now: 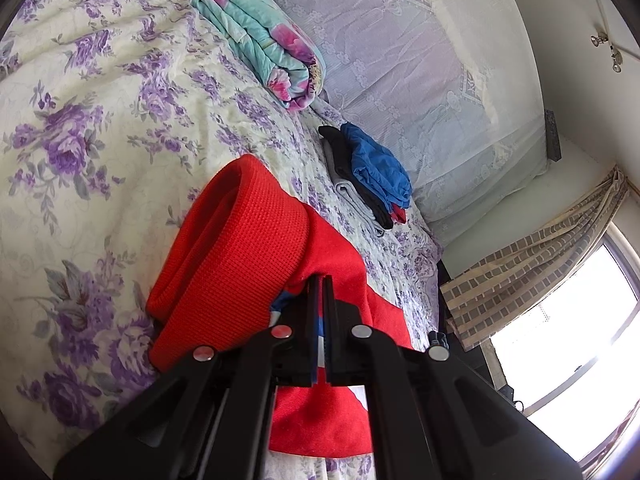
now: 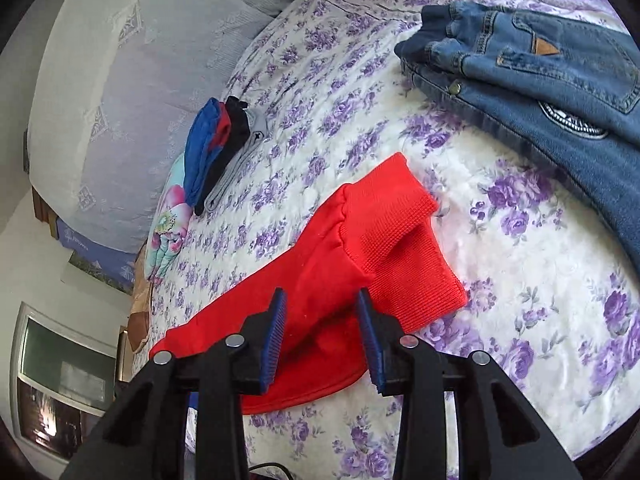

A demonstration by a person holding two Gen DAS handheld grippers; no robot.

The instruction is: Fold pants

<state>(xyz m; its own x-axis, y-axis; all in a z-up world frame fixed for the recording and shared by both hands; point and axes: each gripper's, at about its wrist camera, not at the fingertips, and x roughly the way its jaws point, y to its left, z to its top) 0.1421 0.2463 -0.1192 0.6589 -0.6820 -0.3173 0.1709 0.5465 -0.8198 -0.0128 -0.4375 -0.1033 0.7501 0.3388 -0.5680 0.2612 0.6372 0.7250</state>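
Note:
Red pants (image 1: pixel 240 248) with a ribbed cuff lie on the floral bedsheet (image 1: pixel 80 120). My left gripper (image 1: pixel 322 280) is shut on the red pants just behind the ribbed cuff and holds that part slightly raised. In the right wrist view the red pants (image 2: pixel 340 248) lie folded over on the bed, ribbed cuff toward the right. My right gripper (image 2: pixel 322 300) is open and empty, hovering just above the red fabric with its blue pads on either side.
A stack of folded clothes, blue on top (image 1: pixel 372 168), lies near the headboard; it also shows in the right wrist view (image 2: pixel 220 152). A folded teal floral quilt (image 1: pixel 260 40) lies further back. Blue jeans (image 2: pixel 540 64) lie at the upper right. A window (image 1: pixel 580 340) is at right.

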